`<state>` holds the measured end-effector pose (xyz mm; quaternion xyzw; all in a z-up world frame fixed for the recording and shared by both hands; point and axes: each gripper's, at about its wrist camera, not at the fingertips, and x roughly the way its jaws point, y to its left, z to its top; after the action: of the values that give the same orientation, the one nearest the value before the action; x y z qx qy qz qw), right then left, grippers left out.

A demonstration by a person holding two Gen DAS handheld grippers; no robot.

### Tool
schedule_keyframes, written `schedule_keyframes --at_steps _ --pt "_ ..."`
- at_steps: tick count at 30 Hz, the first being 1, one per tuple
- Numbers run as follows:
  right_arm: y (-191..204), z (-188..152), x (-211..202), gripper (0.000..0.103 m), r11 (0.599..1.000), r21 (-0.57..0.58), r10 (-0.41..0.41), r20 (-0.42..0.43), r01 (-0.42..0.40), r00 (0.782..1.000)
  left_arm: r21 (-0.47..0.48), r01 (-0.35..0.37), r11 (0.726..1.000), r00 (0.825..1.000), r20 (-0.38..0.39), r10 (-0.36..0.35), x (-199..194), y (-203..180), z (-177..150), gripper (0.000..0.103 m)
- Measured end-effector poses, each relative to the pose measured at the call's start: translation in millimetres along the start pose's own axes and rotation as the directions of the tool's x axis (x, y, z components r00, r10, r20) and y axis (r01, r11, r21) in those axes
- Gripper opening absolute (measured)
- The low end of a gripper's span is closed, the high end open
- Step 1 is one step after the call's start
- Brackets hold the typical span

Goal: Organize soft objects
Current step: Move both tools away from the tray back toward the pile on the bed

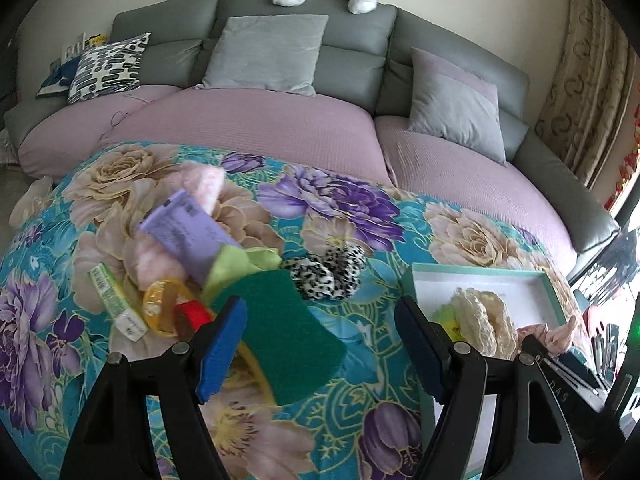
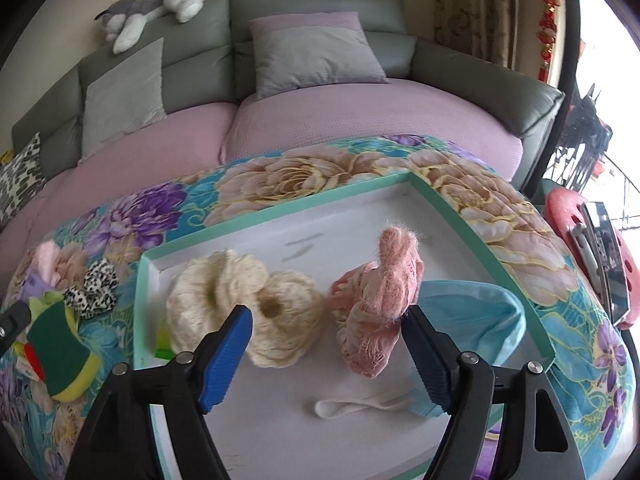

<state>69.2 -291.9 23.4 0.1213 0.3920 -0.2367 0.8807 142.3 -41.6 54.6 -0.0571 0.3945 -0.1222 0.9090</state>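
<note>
Left wrist view: left gripper (image 1: 320, 344) is hanging with jaws spread wide, nothing between the pads — the green scouring sponge (image 1: 286, 328) is lying right in the gap, flat on the floral blanket (image 1: 352, 420), not pressed by either pad. Its long axis is running diagonally, from near the left pad down toward the lower right, so the jaws are sitting roughly across it. Just beyond it: leopard scrunchie (image 1: 326, 272), then a loose pile with a purple packet (image 1: 188, 232) and pink fluffy cloth (image 1: 204, 186).

Right wrist view: right gripper (image 2: 328, 348) is also released, jaws empty, hovering over the teal-rimmed tray (image 2: 280, 200). Pink knitted piece (image 2: 380, 300) is sitting in the tray just ahead of the right pad — not gripped. Cream knitted rings (image 2: 248, 304) are lying beside it, ahead of the left pad.

Judgement: sponge is the nearest loose soft item, and the left hand is the closer one; tray is lying to that hand's right.
</note>
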Motion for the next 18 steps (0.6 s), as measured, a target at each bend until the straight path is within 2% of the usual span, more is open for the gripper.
schedule_keyframes --at_steps 5,9,13,18 --pt "11.6 -0.3 -4.6 0.081 1.000 -0.011 0.026 0.013 -0.026 1.000 -0.047 -0.011 0.999 1.000 0.015 0.011 -5.8 19.5 5.6 0.077" --pt "16.1 2.2 -12.7 0.081 0.996 0.011 0.092 0.040 -0.092 0.995 -0.088 -0.023 0.996 0.999 0.047 0.027 -16.5 38.5 11.6 0.077" --pt "27.7 2.0 -13.0 0.081 0.992 0.004 0.130 0.025 -0.130 0.991 -0.118 -0.064 0.991 0.994 0.076 0.074 -26.4 59.9 17.1 0.077" --pt "50.5 -1.6 -14.5 0.081 0.989 -0.062 0.136 0.024 -0.135 0.990 -0.165 -0.128 0.978 0.986 0.086 0.144 -34.8 91.0 20.2 0.078"
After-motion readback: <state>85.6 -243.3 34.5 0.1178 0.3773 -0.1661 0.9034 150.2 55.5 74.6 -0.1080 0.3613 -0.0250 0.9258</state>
